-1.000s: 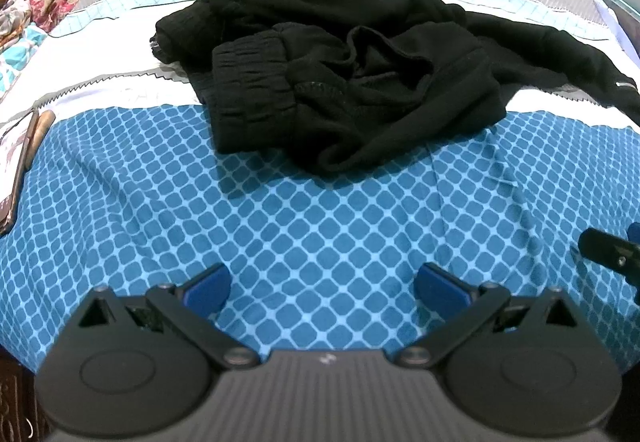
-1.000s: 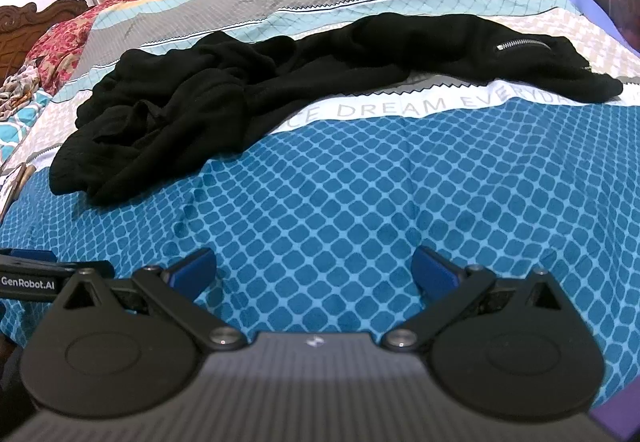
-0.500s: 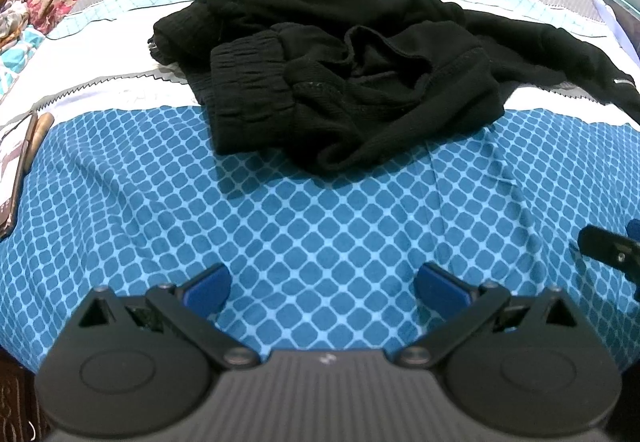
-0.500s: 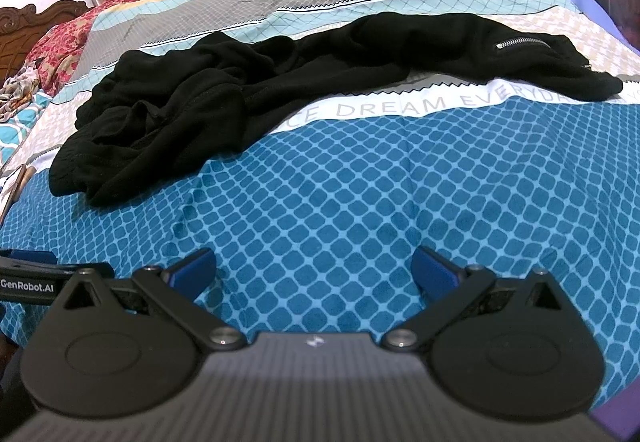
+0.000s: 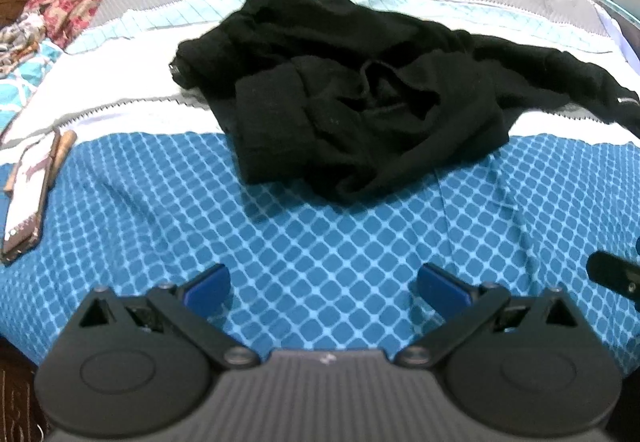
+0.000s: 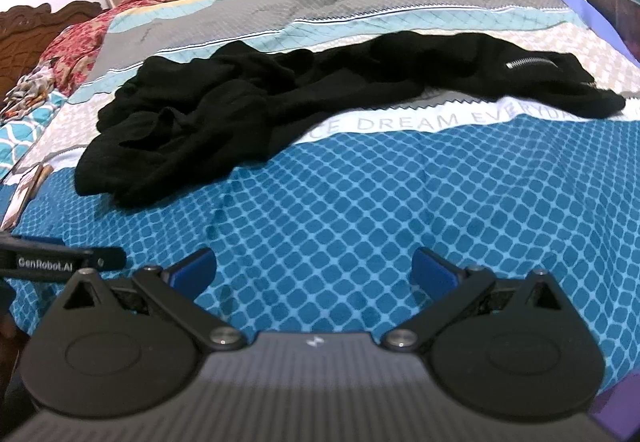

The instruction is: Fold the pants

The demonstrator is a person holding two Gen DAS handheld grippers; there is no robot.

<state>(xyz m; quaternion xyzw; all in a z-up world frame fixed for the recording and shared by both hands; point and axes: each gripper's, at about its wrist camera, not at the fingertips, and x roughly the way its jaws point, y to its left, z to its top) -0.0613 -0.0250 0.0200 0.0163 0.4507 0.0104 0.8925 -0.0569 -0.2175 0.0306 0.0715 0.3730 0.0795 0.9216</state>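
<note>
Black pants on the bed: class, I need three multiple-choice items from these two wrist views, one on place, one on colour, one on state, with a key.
1. Where do the pants lie?
A. on the bedspread
B. on a chair
C. on the floor

2. What colour are the fingers of the right gripper?
A. red
B. blue
C. yellow

3. How are the pants?
A. neatly folded
B. hung up
C. crumpled in a heap

Key: 1 A, they rest on the patterned cover; 2 B, both pads are blue; 3 C, the cloth is bunched, with one leg trailing toward the zip.
</note>
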